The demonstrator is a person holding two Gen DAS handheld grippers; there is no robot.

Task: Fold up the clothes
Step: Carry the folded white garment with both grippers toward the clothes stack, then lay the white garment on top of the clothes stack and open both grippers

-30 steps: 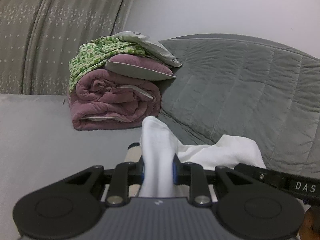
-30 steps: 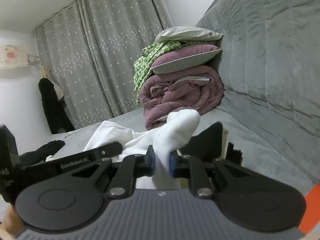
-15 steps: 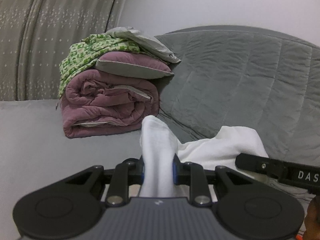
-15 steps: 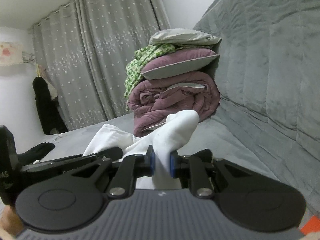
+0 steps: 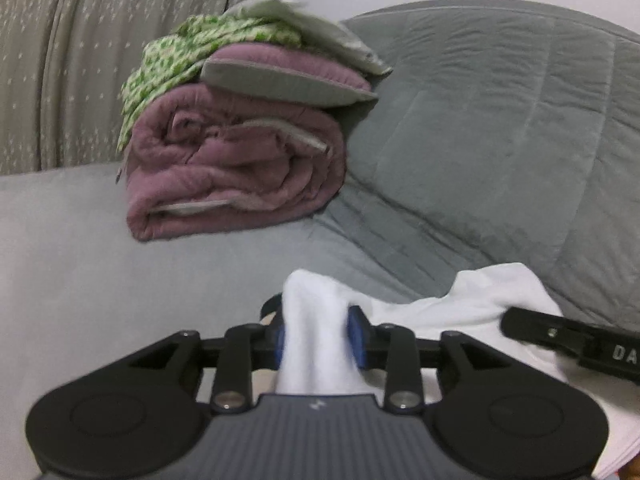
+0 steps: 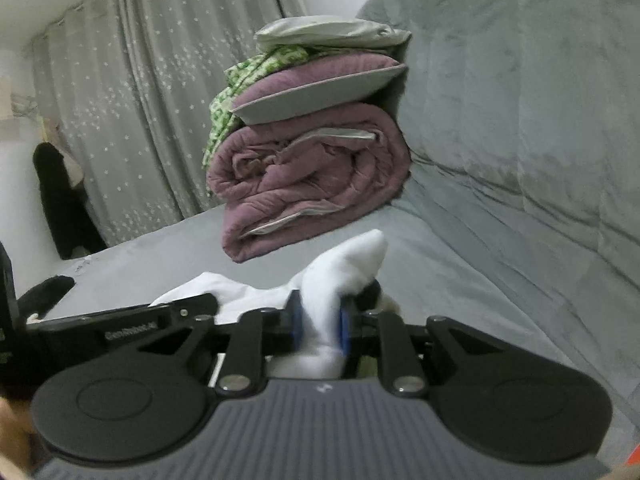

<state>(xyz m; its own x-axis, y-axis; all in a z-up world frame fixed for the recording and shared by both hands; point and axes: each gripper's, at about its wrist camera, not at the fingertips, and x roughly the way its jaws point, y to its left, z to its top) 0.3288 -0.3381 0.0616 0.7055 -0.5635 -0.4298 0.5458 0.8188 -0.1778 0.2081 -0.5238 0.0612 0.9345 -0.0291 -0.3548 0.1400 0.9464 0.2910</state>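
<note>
Whole left view was kinda smeared; white garment [image 5: 472, 304] ran off the bottom-right edge, its lower part hidden behind the left gripper [image 5: 320, 336].

A bed [image 5: 72, 264] covered with a smooth grey sheet is seen across the lower left and middle of both views. Toward the upper middle of each frame a rolled mauve quilt [image 5: 236, 172] is laid directly on the sheet. Along the right side a grey quilted cover [image 5: 500, 140] is raised from the bed surface like a padded back. At the lower middle and lower right of the left wrist view a white garment [image 5: 472, 304] is spread on the bed. In the right wrist view a dark item [image 6: 44, 294] is seen lying on the sheet at the far left.
</note>
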